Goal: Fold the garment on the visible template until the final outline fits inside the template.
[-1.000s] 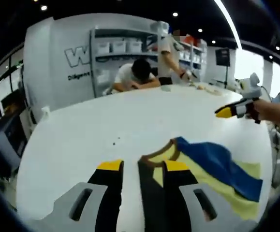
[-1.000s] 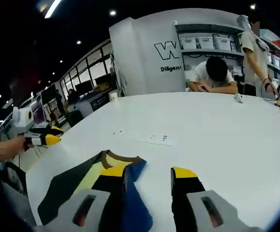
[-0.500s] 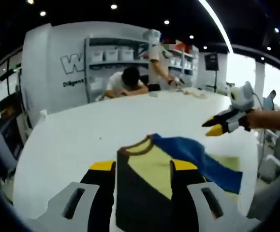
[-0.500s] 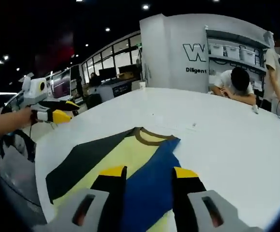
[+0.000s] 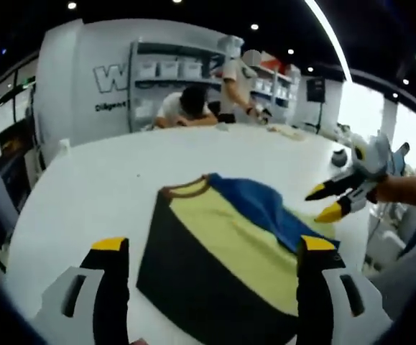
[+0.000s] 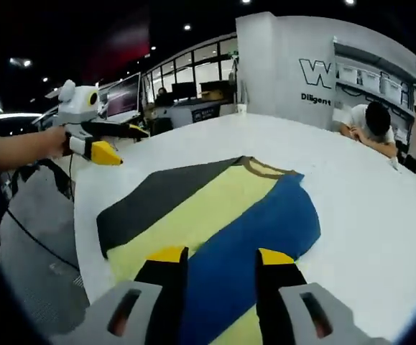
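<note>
A garment (image 5: pixel 222 244) with black, pale yellow and blue bands and a brown collar (image 5: pixel 186 188) lies flat on the white table (image 5: pixel 100 180). My left gripper (image 5: pixel 213 248) hovers over its near black edge, jaws wide open with nothing between them. The right gripper (image 5: pixel 324 203) comes in from the right, held by a hand, above the garment's blue side with its yellow tips apart. In the right gripper view the garment (image 6: pixel 215 208) spreads across the table (image 6: pixel 366 215). My right gripper (image 6: pixel 220 256) is open above the blue band. The left gripper (image 6: pixel 125 142) hangs open beyond the black band.
At the table's far end one person (image 5: pixel 186 108) leans on the tabletop and another (image 5: pixel 236 79) stands beside. Shelves with white bins (image 5: pixel 164 72) line the wall behind. Desks with monitors (image 6: pixel 186 100) stand past the table's edge. Small items (image 5: pixel 294 131) lie far off.
My left gripper's jaws have spread wide apart. Both cameras have pulled back, and the garment's blue part, bunched a second ago, now lies flatter.
</note>
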`<move>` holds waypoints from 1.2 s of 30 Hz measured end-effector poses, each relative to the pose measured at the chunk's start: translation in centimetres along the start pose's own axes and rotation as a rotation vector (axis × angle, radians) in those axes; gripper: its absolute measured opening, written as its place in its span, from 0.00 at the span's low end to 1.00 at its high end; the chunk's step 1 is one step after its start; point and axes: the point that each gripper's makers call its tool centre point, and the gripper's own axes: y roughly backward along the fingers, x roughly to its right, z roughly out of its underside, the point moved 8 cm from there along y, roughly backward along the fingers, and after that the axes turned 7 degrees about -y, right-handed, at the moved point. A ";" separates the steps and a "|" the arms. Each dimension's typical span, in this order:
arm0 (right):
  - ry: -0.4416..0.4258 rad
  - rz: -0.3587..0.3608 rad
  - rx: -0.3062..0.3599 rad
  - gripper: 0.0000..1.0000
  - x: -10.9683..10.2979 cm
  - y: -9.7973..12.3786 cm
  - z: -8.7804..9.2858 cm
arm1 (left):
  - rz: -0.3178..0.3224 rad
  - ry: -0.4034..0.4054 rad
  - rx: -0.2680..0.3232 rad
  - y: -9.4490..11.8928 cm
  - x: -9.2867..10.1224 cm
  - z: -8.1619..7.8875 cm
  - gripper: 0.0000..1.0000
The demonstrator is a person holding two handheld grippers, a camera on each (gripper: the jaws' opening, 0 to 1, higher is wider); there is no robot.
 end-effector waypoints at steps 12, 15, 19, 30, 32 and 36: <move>0.252 -0.157 -0.092 0.32 -3.3 1.9 5.3 | -0.013 0.017 -0.024 4.0 -0.1 1.8 0.99; 0.303 -0.166 -0.106 0.33 -3.3 2.1 5.8 | -0.018 0.016 -0.029 4.7 0.3 2.1 0.99; 0.398 -0.182 -0.165 0.34 -3.4 2.2 6.6 | -0.028 0.032 -0.024 5.5 0.5 2.5 0.99; 0.577 -0.151 -0.242 0.20 -3.4 1.2 7.6 | -0.044 0.046 -0.020 5.8 0.8 2.7 0.99; 0.559 -0.157 -0.228 0.18 -3.3 1.2 7.2 | -0.042 0.039 -0.016 6.0 0.8 2.6 0.99; 0.484 -0.183 -0.189 0.07 -3.4 1.3 6.5 | -0.040 0.035 -0.018 6.0 0.7 2.6 0.99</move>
